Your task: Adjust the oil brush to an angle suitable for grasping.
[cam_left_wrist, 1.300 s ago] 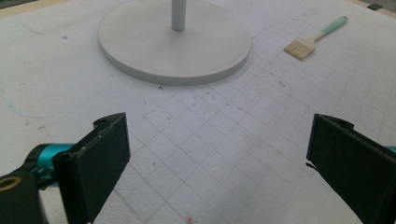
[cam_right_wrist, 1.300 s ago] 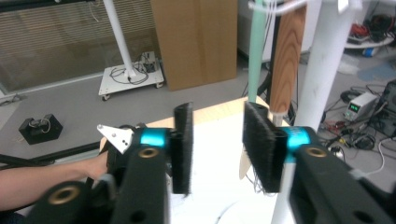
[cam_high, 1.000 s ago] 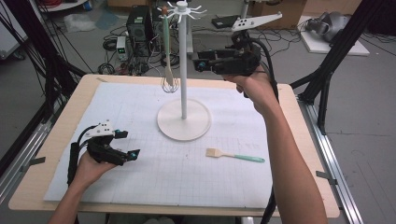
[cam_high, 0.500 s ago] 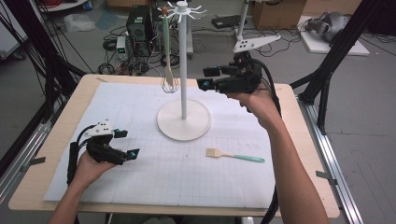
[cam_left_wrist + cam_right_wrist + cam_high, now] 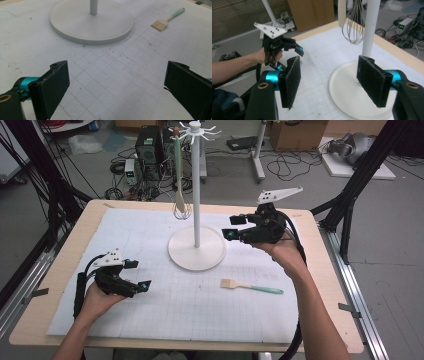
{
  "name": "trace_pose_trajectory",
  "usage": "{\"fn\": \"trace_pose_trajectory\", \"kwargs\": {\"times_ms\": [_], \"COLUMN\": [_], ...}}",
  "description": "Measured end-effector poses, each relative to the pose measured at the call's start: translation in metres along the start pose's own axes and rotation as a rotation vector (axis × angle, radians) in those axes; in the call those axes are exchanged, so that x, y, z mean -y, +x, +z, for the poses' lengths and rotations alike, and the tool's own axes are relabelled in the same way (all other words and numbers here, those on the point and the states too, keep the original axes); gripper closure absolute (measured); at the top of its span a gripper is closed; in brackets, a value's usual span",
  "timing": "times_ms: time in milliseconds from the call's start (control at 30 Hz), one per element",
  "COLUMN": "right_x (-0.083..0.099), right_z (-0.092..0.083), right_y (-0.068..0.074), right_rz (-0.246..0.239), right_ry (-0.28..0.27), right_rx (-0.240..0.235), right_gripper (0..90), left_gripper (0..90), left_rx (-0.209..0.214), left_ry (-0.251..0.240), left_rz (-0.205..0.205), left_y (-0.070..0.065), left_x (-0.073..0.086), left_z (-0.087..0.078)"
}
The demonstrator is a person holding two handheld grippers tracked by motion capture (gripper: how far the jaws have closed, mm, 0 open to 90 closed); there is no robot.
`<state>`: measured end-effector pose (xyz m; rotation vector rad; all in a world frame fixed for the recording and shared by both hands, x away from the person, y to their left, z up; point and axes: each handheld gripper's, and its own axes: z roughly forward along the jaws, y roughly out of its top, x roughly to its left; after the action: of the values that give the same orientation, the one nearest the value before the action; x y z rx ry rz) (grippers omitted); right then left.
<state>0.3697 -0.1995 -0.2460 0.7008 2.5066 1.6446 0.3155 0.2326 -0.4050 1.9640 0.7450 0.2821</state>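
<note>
While the right claw (image 5: 233, 227) hangs in the air just beside the white stand (image 5: 196, 251), its jaws have just been opening and now stand well apart with nothing between them — in the right gripper view the stand's round base and pole show through the gap. From the hooks at the top of the stand hang a wire whisk (image 5: 182, 211) and a pale spatula (image 5: 178, 170), side by side to the left of the pole. The left claw (image 5: 139, 275) rests low on the white grid mat (image 5: 165, 315) near the desk's (image 5: 65, 265) left edge, jaws spread wide and empty, pointing toward the stand. A small pastry brush (image 5: 251, 286) with a mint-green handle lies flat on the mat in front of the stand's base, apart from it — nearer the right hand (image 5: 282, 252) than the left, and touched by neither claw.
</note>
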Motion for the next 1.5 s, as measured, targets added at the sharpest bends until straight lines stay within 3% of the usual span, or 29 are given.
{"fn": "trace_pose_trajectory", "kwargs": {"times_ms": [200, 567, 1067, 1500], "right_x": [0.017, 0.052, 0.087, 0.116], "right_z": [0.001, -0.001, -0.01, -0.005], "right_y": [0.003, -0.003, -0.012, -0.019], "right_rz": [-0.033, -0.012, -0.003, -0.015], "right_ry": [0.056, 0.099, 0.152, 0.232], "right_rx": [0.024, 0.05, 0.099, 0.101], "right_gripper": [35.8, 58.5, 56.2, 51.4], "left_gripper": [6.6, 6.6, 6.6, 6.6], "left_rx": [-0.006, -0.01, -0.006, -0.01], "left_ry": [-0.003, -0.007, -0.012, -0.012], "left_rz": [-0.007, -0.005, -0.008, -0.007], "left_y": [0.001, 0.001, 0.001, 0.003], "left_x": [0.001, 0.001, 0.001, 0.001], "left_z": [-0.001, -0.002, -0.004, -0.005]}}
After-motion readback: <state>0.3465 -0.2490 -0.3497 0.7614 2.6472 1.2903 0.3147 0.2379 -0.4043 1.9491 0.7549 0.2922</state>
